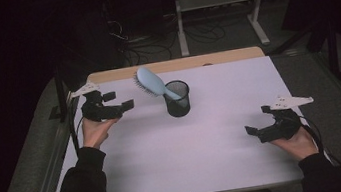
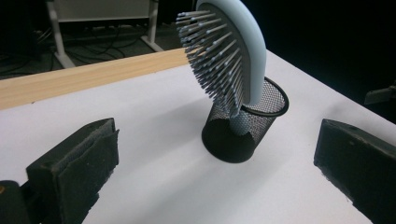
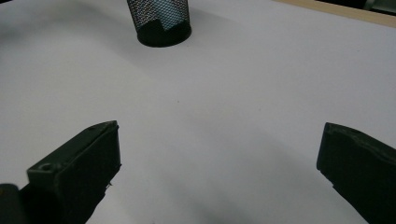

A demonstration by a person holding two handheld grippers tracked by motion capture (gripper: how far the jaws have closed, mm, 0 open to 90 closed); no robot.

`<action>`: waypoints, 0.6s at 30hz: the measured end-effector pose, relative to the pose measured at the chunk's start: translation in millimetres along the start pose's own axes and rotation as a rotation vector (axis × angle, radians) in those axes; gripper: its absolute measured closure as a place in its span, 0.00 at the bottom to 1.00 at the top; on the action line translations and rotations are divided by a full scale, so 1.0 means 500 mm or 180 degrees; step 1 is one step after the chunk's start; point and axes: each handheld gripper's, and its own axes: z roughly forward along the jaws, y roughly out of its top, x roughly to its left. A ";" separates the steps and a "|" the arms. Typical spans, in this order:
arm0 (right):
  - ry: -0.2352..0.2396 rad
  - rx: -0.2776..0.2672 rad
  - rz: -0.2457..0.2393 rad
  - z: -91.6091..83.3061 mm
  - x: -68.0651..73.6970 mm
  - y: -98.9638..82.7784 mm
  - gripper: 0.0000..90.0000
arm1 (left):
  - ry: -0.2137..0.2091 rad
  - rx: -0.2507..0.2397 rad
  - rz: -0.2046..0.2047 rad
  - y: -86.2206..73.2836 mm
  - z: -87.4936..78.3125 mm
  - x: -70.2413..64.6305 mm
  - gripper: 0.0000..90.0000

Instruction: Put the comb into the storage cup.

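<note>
1. desk (image 1: 208, 161): white top with a wooden strip along the far edge; dark floor, cables and a pale frame lie beyond it.
2. mesh cup (image 1: 177, 98): black, round, upright, standing on the desk a little left of centre, toward the far side.
3. hairbrush (image 1: 151, 82): light blue, handle down inside the mesh cup, head leaning out over the rim toward the far left. in the left gripper view the bristles face the camera and the handle shows through the mesh.
4. left gripper (image 1: 118, 100): held in the person's left hand (image 1: 94, 132) at the left edge of the desk, near the far side, pointing toward the mesh cup but apart from it. jaws spread wide, nothing between them.
5. right gripper (image 1: 258, 120): held in the person's right hand (image 1: 297, 145) at the right side of the desk, nearer the person, well apart from the mesh cup. jaws spread wide, nothing held; bare desk lies between them in the right gripper view.
6. both forearms wear dark sleeves.
</note>
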 end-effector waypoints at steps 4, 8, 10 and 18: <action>0.0003 0.0004 -0.0005 0.001 0.001 0.000 0.00 | 0.0019 -0.0020 -0.0022 -0.012 -0.013 0.002 0.00; 0.0008 0.0014 -0.0007 0.001 0.001 0.000 0.00 | 0.0015 -0.0055 -0.0055 -0.023 -0.027 0.002 0.00; 0.0011 0.0010 -0.0010 0.002 0.000 0.000 0.00 | 0.0018 -0.0071 -0.0060 -0.030 -0.034 0.001 0.00; 0.0013 0.0030 -0.0015 0.004 -0.001 -0.001 0.00 | 0.0034 -0.0137 -0.0088 -0.054 -0.063 0.002 0.00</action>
